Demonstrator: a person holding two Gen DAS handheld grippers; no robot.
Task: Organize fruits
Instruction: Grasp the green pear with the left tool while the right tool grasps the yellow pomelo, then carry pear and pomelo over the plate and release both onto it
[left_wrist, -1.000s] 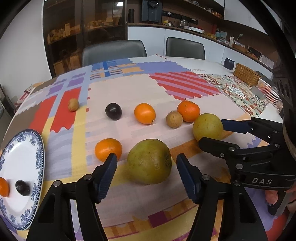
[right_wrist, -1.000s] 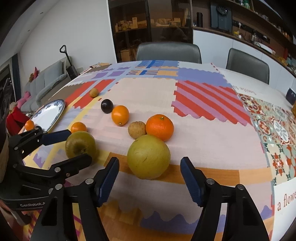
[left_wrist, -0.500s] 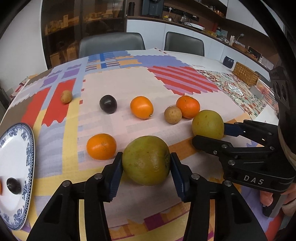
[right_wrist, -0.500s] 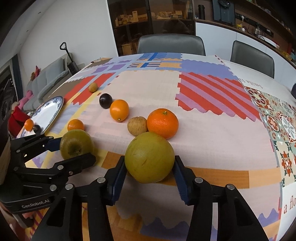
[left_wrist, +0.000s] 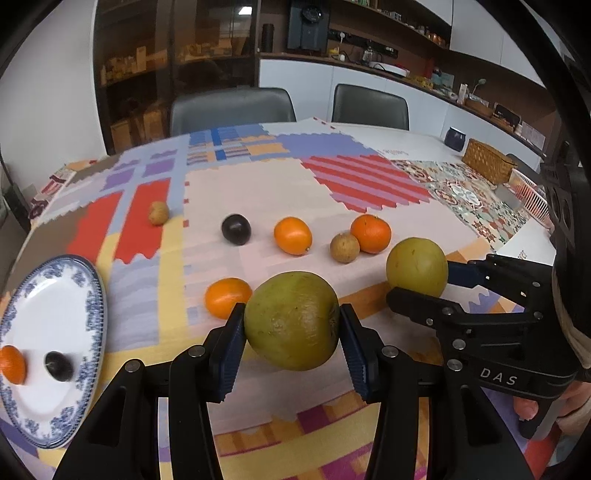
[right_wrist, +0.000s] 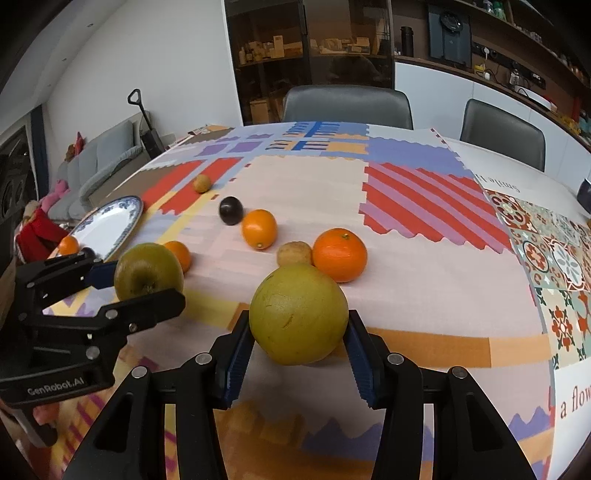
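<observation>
Above the desk (left_wrist: 280, 192): left tongs (left_wrist: 291, 325) pinching green pear (left_wrist: 291, 319); right tongs (right_wrist: 299, 325) pinching yellow pear (right_wrist: 298, 314).

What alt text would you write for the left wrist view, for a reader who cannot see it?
The left gripper clamps a large green fruit above a patchwork tablecloth. To its right, the right gripper holds a yellow-green fruit; a blue-rimmed plate lies at left.
</observation>
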